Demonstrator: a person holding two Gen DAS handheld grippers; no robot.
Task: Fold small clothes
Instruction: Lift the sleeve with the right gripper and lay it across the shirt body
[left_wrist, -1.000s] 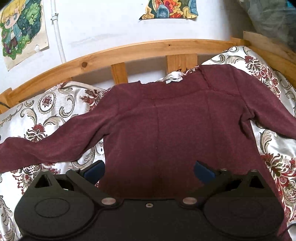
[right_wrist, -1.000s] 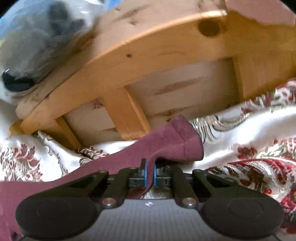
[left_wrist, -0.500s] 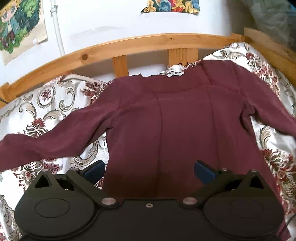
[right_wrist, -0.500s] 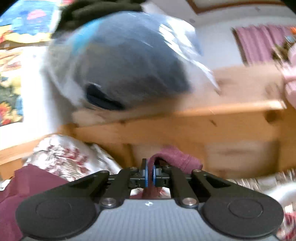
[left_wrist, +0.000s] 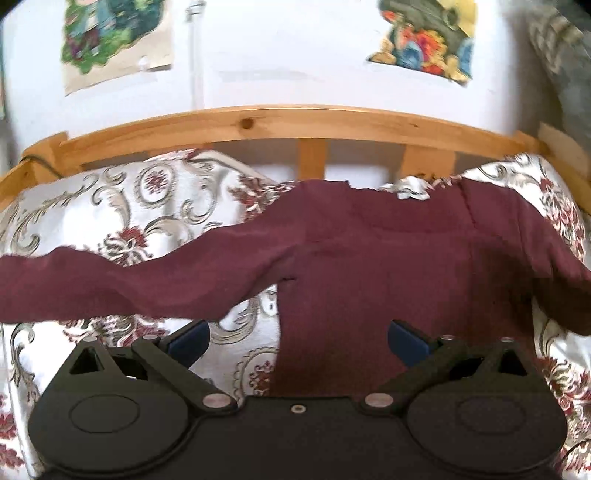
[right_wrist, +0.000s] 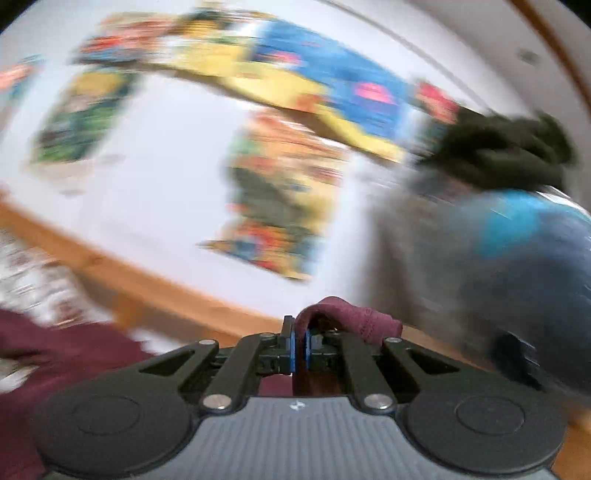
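Since the right wrist view is smeared with blur, we only make out wall posters as colour patches. We count one maroon top spread on the patterned bedspread, its left sleeve cut off at the frame edge. Left gripper is spread apart, empty. Right gripper is clamped on the sleeve cuff.
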